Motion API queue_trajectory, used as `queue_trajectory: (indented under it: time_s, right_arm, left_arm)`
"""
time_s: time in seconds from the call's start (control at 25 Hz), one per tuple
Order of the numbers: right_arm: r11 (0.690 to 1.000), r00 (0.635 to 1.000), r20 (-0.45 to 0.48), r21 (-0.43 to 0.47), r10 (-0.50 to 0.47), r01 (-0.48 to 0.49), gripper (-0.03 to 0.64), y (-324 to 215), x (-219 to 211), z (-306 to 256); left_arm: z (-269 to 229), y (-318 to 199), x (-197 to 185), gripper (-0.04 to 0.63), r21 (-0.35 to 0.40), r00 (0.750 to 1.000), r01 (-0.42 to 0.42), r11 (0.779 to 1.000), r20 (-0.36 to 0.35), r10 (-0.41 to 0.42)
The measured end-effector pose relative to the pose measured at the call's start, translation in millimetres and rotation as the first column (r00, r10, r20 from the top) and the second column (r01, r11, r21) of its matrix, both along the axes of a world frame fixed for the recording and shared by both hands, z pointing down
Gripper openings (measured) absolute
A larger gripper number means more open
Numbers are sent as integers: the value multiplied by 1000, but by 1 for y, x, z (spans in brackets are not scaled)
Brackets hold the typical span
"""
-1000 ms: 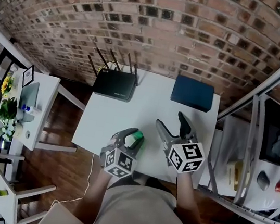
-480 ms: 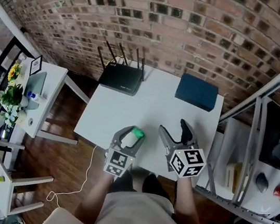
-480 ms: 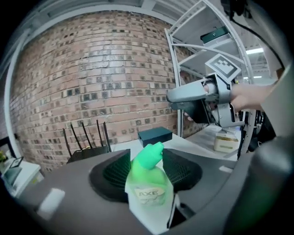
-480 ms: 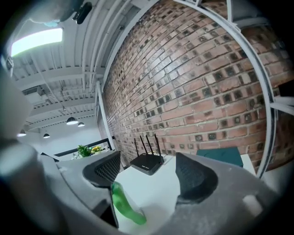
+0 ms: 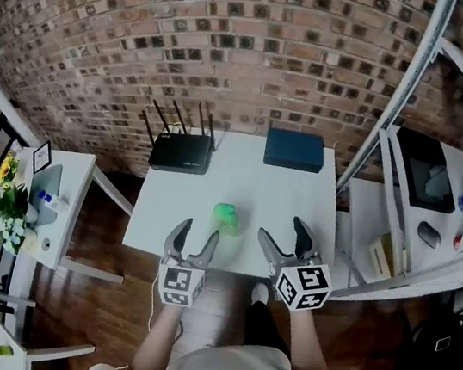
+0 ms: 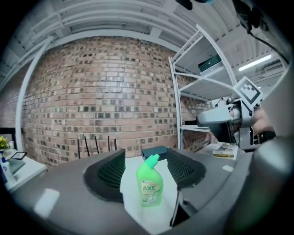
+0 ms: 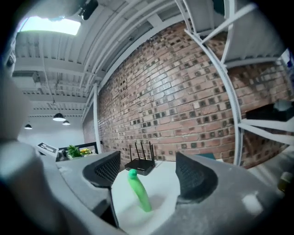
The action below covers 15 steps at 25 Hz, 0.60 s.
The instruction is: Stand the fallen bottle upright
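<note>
A green bottle (image 5: 226, 216) with a bent neck and an AXE label stands upright on the white table (image 5: 176, 206). It shows in the left gripper view (image 6: 150, 186) and the right gripper view (image 7: 138, 190), beyond the jaws in both. My left gripper (image 5: 194, 239) hovers at the table's near edge; its jaws are opening, and nothing is between them. My right gripper (image 5: 285, 232) stands open and empty to the bottle's right, also at the near edge.
A black router (image 5: 181, 151) with antennas sits at the table's back left, a dark blue box (image 5: 293, 150) at the back right. A white metal shelf rack (image 5: 405, 190) stands to the right, a small side table with flowers (image 5: 31, 209) to the left. Brick wall behind.
My left gripper let go of the bottle, opened and drew back toward the near edge. The bottle now stands alone. The right gripper also pulled back.
</note>
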State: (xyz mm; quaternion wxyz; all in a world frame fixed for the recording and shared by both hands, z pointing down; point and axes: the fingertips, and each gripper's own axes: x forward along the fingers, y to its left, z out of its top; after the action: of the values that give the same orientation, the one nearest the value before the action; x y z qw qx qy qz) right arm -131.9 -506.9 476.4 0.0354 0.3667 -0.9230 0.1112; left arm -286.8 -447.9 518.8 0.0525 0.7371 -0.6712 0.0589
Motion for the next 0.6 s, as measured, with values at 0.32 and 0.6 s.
queue_trajectory:
  time_s: [0.32,0.6]
  right_arm:
    - [987,983,-91,20,161,-159,364,177,9,27]
    - [974,991,-71,206,111,-94,321,211,-10,-43]
  left_arm:
    - [-13,145,-11,311,47,999,-36,998,39,34]
    - [-53,202,-24,285,117,999,35,992,-1,-35]
